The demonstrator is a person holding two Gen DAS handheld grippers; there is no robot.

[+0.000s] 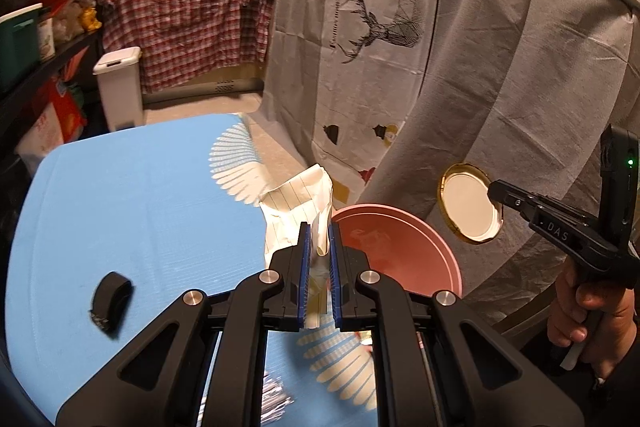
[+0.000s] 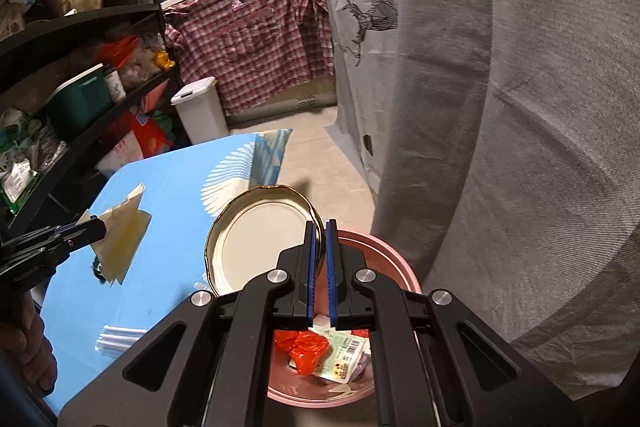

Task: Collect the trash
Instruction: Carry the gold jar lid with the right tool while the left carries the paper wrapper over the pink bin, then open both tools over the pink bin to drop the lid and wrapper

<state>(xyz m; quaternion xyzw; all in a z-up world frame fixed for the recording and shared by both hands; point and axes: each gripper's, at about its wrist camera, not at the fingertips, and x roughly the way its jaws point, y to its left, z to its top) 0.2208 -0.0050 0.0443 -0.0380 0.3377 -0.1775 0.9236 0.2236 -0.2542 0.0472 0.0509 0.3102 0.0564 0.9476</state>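
My left gripper (image 1: 319, 233) is shut on a crumpled piece of lined paper (image 1: 294, 215), held above the blue table (image 1: 120, 195) just left of the pink bowl (image 1: 404, 247). The same paper (image 2: 120, 235) shows at the left of the right wrist view, pinched by the left gripper (image 2: 100, 225). My right gripper (image 2: 319, 231) is shut on the rim of a gold jar lid (image 2: 260, 227) with a white inside, held over the pink bowl (image 2: 400, 267). That lid (image 1: 472, 207) and the right gripper (image 1: 494, 191) also appear at the right of the left wrist view. Red plastic (image 2: 306, 349) and a printed wrapper (image 2: 344, 355) lie in the bowl.
A small black object (image 1: 110, 301) and a bit of foil (image 1: 276, 399) lie on the blue table. White straws (image 2: 120, 337) rest near its front edge. A white bin (image 1: 120, 87) stands on the floor beyond. Dark shelves (image 2: 80, 67) line the left; a grey cloth (image 2: 500, 147) hangs at the right.
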